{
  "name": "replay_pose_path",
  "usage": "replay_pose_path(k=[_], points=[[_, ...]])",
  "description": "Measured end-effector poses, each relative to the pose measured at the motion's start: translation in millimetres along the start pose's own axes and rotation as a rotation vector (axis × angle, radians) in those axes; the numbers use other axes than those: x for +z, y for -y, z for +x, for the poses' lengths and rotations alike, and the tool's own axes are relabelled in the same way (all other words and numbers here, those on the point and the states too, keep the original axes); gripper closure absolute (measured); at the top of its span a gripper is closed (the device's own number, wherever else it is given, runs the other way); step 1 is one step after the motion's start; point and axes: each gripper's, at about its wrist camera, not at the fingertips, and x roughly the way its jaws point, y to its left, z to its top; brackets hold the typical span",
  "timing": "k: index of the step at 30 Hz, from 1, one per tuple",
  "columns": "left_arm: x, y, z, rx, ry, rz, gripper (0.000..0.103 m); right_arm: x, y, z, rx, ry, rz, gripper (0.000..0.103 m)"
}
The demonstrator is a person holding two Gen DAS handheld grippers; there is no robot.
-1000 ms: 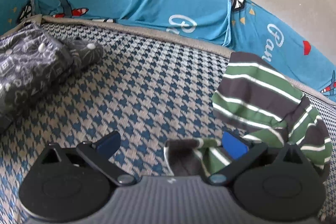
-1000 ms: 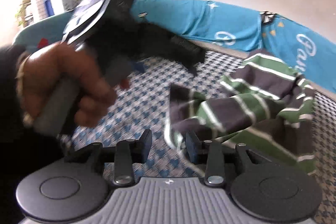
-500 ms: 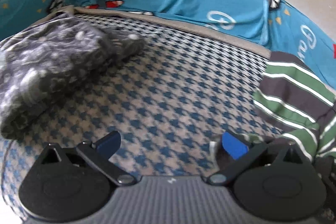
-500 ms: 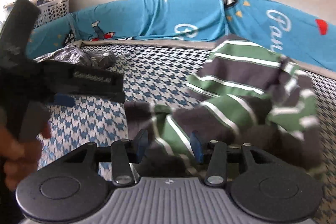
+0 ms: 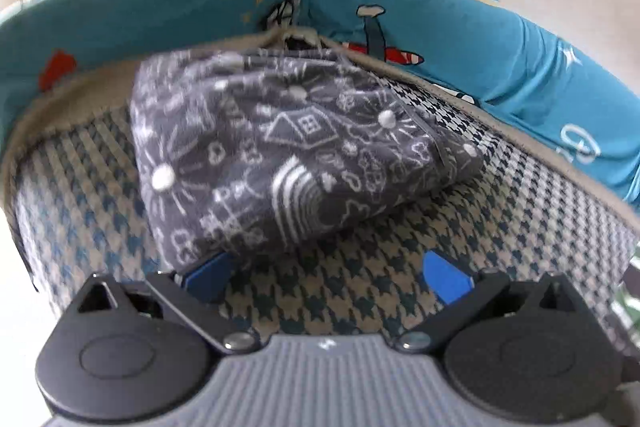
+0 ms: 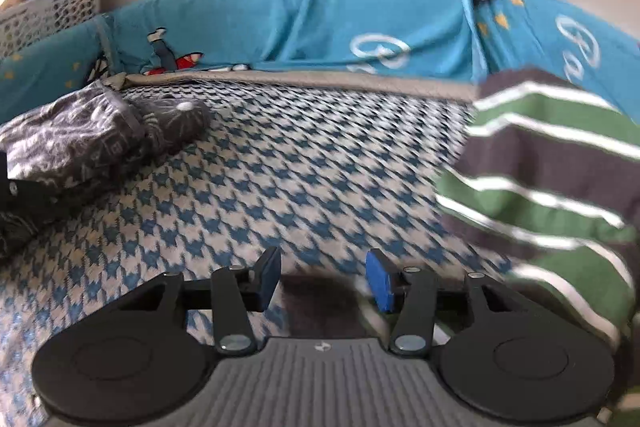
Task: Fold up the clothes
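- The left gripper (image 5: 326, 277) was wide open, with nothing between its blue pads. Its left pad (image 5: 208, 277) sat at the near edge of the folded grey printed garment (image 5: 288, 155); contact could not be confirmed.
- The folded grey printed garment lay on the houndstooth mattress (image 5: 400, 235), in the corner formed by the teal padded bumper (image 5: 500, 67).
- In the right wrist view the same grey garment (image 6: 88, 139) lay at the far left of the mattress (image 6: 280, 179), well apart from the striped garment.
- The right gripper (image 6: 322, 277) was open to a moderate gap and clamped nothing. A dark, blurred piece of fabric lay below the gap; whether it touched the pads could not be determined.
- The green, grey and white striped garment (image 6: 552, 187) lay in a rumpled heap at the right of the mattress, just beside the right gripper's right finger.
- A white lattice laundry basket (image 6: 52, 11) stood beyond the bumper (image 6: 320, 23) at the far left, against the wall.
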Motion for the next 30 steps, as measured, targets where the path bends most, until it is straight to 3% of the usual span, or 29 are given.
replay_pose_path(k=[8,13,17,30], points=[[-4.7,4.1,6.2,0.041,0.024,0.044,0.0,15.9,-42.3,35.4,0.044,0.049,-0.115,0.055],[-8.6,2.0,-4.2,0.005,0.034,0.059,0.0,17.2,-39.4,44.5,0.06,0.063,-0.117,0.036],[2.2,-18.6,-14.1,-0.006,0.059,-0.028,0.0,18.2,-37.6,47.1,0.087,0.051,-0.111,0.023],[20.9,-80.0,-16.3,0.118,0.063,-0.229,0.0,21.7,-39.8,46.8,0.08,0.047,-0.121,0.019]])
